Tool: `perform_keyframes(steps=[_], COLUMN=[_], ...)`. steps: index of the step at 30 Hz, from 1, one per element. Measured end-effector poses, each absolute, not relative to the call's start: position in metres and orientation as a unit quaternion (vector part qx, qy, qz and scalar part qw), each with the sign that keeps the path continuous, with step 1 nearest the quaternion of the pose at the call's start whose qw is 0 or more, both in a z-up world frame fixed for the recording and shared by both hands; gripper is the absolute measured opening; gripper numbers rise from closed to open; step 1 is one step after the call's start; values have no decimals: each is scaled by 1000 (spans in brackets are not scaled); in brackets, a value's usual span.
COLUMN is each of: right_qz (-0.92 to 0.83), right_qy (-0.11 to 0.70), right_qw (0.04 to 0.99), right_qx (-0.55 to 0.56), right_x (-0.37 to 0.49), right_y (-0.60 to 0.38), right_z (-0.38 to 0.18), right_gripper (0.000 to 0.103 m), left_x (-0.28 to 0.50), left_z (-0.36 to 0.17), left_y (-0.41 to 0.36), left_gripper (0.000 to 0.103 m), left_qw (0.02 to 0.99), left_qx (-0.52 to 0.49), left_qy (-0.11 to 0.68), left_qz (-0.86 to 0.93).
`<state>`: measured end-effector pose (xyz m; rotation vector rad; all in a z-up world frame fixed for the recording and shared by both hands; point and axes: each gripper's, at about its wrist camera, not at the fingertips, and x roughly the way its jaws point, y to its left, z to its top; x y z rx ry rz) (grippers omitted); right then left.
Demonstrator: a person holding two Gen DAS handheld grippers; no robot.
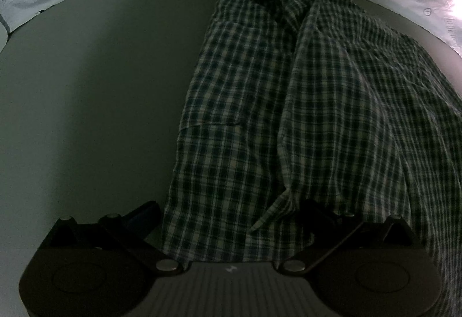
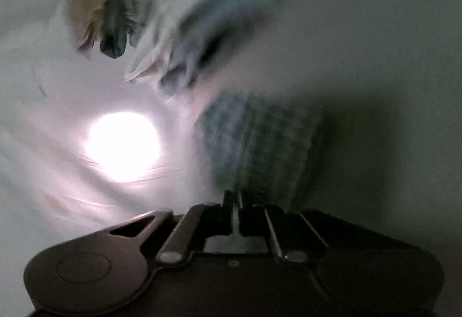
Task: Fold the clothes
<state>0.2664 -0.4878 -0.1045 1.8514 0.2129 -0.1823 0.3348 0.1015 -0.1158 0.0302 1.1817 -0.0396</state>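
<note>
The dark green-and-white checked cotton shirt (image 1: 288,115) lies crumpled on the grey table (image 1: 86,100). The left gripper (image 1: 231,216) straddles its hem, fingers spread. The right gripper (image 2: 236,201), pinched together beside the shirt, seemingly holds nothing; its next pull may miss the cloth.

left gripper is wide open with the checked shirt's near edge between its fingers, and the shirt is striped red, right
Not quite. The shirt is checked in dark green and pale cream, not striped red, as the left wrist view shows. The rest holds: the left gripper stands wide open, with the shirt's near edge lying between its fingers on the grey table.
</note>
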Motion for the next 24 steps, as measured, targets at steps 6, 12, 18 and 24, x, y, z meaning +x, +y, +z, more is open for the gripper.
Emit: perform_keyframes(steps=[6,12,18,24], right_qz=[34,-8,-204,-347], right_qy=[218,259,249,169], right_qw=[618,678,764,729], right_qx=[755,688,559,565], right_x=[335,346,303,250], right_y=[-398,-380,-424,-443], right_z=[-95,-70,-33,-28], right_gripper=[1,18,43,55], left_x=[335,331,333,333], left_z=[-117,-119,-119,-119], left_y=[101,100,100,101], left_gripper=[103,103,103,103], left_qw=[835,843,841,841], left_qx=[17,19,19,19], left_qy=[550,538,540,540], left_qz=[-24,-29,-30,-30])
